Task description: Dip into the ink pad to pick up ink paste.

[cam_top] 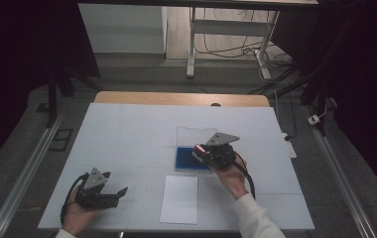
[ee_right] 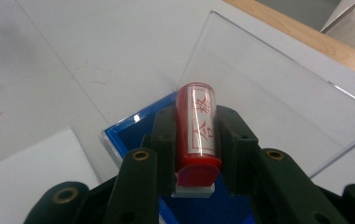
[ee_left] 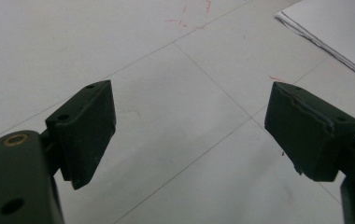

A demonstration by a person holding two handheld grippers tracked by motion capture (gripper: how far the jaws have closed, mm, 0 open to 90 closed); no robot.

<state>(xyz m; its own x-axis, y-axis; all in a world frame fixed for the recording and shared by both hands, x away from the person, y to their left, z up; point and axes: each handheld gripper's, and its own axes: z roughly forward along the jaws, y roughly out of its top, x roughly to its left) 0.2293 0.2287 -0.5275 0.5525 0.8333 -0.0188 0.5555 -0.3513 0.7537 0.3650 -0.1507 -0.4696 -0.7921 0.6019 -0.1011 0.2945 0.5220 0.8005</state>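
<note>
A red cylindrical stamp (ee_right: 196,128) with a clear sleeve and red characters sits clamped between the jaws of my right gripper (ee_right: 196,140), tilted over a blue ink pad (ee_right: 129,135) in a clear case with its lid (ee_right: 269,88) raised. From above, the right gripper (cam_top: 207,151) holds the stamp (cam_top: 199,148) over the blue pad (cam_top: 189,158). My left gripper (cam_top: 119,192) rests near the table's front left, its jaws wide apart with nothing between its fingers (ee_left: 84,130). A white sheet of paper (cam_top: 179,199) lies in front of the pad.
The white table cover (cam_top: 127,134) spreads wide around both hands, with a wooden edge (cam_top: 176,97) at the back. A paper corner (ee_left: 334,28) lies to the upper right of the left gripper. Desk legs and cables stand on the floor behind.
</note>
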